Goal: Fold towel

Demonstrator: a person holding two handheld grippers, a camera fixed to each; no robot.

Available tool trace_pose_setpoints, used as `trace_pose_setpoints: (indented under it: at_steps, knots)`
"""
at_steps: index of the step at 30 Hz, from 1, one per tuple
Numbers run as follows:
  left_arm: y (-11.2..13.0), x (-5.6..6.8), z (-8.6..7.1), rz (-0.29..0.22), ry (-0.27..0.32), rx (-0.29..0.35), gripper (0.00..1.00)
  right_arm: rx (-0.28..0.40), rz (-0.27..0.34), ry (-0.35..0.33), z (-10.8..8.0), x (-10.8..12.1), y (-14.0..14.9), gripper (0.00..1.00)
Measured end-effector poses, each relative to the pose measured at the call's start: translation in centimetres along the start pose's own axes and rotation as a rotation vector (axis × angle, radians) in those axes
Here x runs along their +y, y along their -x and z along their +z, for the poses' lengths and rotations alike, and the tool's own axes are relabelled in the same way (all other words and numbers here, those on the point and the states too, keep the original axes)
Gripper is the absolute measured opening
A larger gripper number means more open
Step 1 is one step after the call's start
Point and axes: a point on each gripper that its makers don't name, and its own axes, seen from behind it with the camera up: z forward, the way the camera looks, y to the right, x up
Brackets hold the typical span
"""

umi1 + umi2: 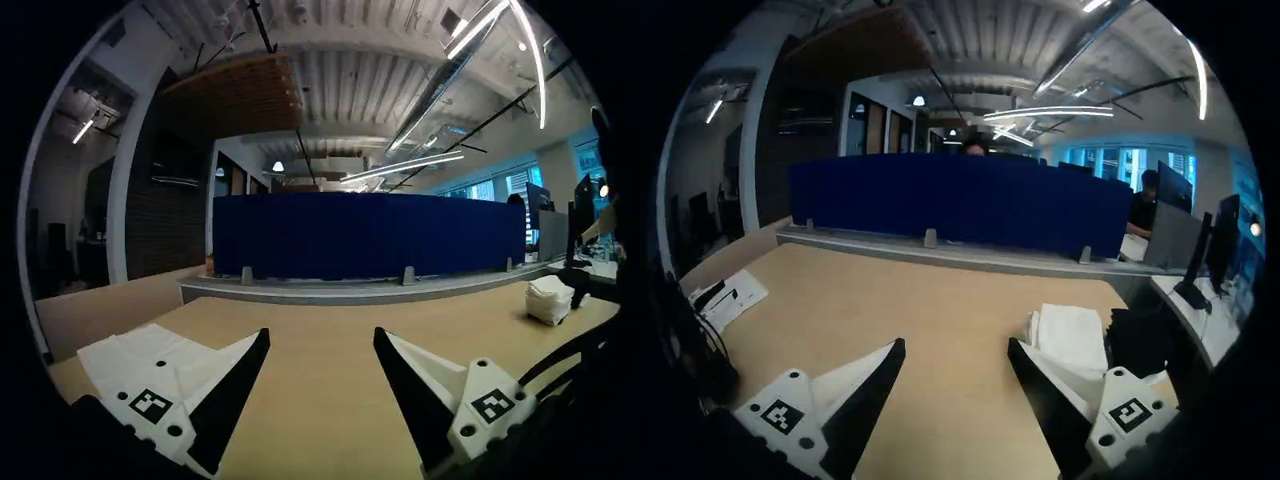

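Observation:
In the left gripper view my left gripper (322,340) stands open over the bare wooden table (320,376), nothing between its fingers. A white towel (140,346) lies flat on the table behind its left finger. A stack of folded white towels (550,299) sits at the far right of that table. In the right gripper view my right gripper (956,350) is open too, above the table (904,312). A folded white towel (1070,334) lies just beyond its right finger, beside a black object (1140,340).
A blue divider panel (360,234) runs along the back of the table, on a grey rail. Monitors (1222,240) and another desk stand to the right, where a person (1142,212) sits. The left gripper (724,300) with cables rests at the table's left edge.

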Motion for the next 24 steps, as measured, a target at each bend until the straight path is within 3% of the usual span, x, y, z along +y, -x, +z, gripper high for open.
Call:
trace_pose_setpoints:
  at_steps: [9, 24]
  knots:
    - [2.7, -0.3, 0.8, 0.005, 0.000, 0.001, 0.96, 0.010, -0.005, 0.003, 0.6, 0.2, 0.9, 0.99]
    - [3.2, 0.1, 1.2, 0.011, 0.006, -0.008, 0.96, 0.020, 0.007, 0.002, 0.4, 0.1, 0.7, 1.00]
